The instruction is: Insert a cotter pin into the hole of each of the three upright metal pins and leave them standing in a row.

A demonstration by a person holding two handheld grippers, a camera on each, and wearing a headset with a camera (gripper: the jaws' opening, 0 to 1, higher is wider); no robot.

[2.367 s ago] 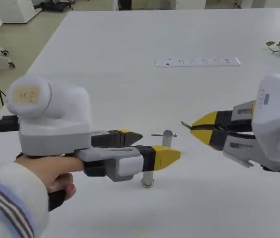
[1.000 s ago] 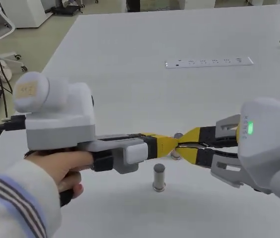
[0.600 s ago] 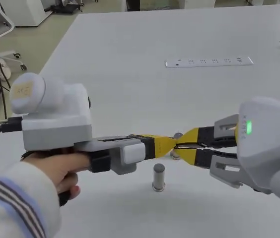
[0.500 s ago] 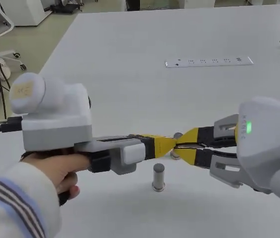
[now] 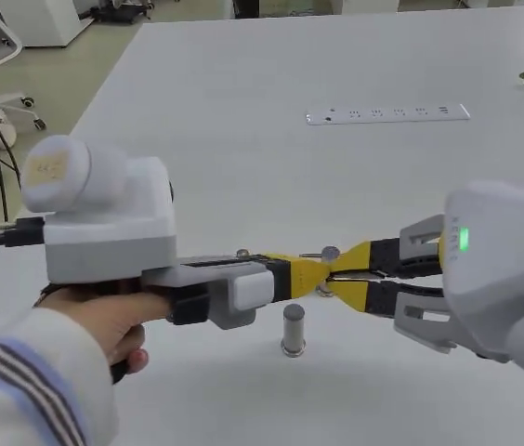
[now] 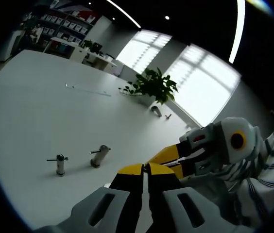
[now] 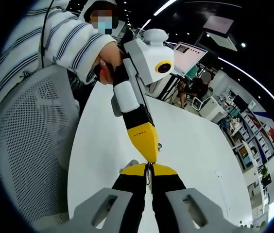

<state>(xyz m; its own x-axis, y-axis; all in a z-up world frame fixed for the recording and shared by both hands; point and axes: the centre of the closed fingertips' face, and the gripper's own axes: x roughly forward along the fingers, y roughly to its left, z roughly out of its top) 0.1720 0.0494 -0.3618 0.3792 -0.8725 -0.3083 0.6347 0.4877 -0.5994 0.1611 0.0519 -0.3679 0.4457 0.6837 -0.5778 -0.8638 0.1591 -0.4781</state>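
The left hand-held gripper (image 6: 145,170) has its yellow, wedge-shaped jaws pressed together; whether anything sits between them is hidden. The right hand-held gripper (image 7: 149,169) meets it tip to tip. It is closed too, seemingly on a thin cotter pin (image 7: 150,174), which is too slim to be sure of. The small dark lettering on the left jaw can't be read, nor can the tan label (image 5: 48,169) on its white housing. On the matte white table (image 5: 243,121), a bare steel metal pin (image 5: 293,329) stands near the tips. A second pin (image 6: 59,164) and a third pin (image 6: 99,156) each carry a crosswise cotter.
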